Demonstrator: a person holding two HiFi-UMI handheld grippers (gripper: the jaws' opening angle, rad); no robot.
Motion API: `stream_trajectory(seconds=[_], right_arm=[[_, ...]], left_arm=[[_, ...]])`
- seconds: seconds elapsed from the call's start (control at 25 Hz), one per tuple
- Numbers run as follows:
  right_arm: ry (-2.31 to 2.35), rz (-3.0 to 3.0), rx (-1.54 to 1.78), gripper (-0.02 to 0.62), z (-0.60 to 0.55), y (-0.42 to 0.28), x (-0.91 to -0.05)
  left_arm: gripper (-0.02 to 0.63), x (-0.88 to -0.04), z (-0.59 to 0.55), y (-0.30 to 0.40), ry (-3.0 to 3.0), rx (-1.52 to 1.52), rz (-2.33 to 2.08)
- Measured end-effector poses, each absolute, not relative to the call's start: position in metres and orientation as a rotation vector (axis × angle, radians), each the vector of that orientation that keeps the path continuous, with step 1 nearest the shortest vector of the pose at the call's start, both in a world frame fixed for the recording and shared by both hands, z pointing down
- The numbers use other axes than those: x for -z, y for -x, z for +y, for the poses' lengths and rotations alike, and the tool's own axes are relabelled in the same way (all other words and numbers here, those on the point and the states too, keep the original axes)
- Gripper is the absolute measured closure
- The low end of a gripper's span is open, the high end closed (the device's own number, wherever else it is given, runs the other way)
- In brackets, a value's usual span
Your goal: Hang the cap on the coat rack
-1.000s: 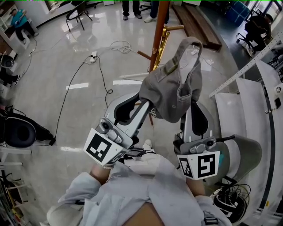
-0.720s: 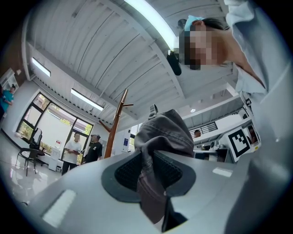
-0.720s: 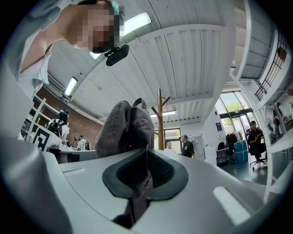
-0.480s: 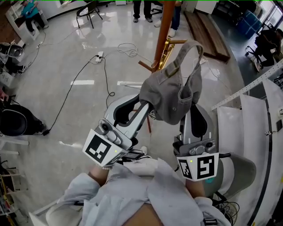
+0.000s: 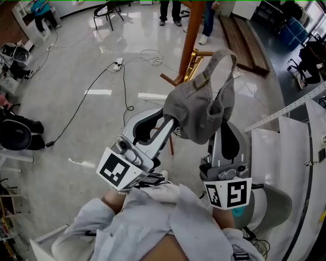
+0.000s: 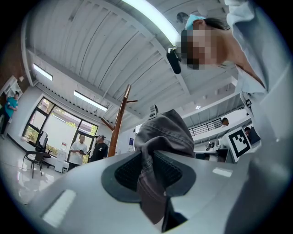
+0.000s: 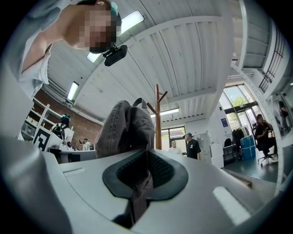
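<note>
Currently the grey fabric cap (image 5: 199, 107) stands upright, strap loop uppermost; left gripper (image 5: 170, 121) and right gripper (image 5: 223, 126) both clamp it.

Cap (image 5: 201, 109) front centre, above floor (image 5: 76, 127). Left claw (image 5: 170, 122) clamped on cap's left edge, right claw (image 5: 224, 130) clamped on its right side (cloth between both pairs of jaws). Rack (image 5: 193, 30) just behind cap, standing on floor. Cable (image 5: 122, 76) on floor, left of rack. Chair (image 5: 107, 9) far back left. People (image 5: 168, 7) behind rack.
</note>
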State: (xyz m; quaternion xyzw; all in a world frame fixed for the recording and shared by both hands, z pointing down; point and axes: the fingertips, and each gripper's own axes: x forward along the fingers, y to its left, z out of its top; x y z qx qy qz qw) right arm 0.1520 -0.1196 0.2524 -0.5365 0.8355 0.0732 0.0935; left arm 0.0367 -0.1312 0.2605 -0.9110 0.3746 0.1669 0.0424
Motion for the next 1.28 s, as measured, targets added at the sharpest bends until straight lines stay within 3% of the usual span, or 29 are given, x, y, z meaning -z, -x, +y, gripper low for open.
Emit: stream_trajectory(seconds=[1.28], right_arm=[[1.628,2.449,-0.340,0.577,-0.177,-0.139,-0.225]], left_arm=[[0.526,-0.228,-0.190,-0.023,2.772,-0.582,1.075]])
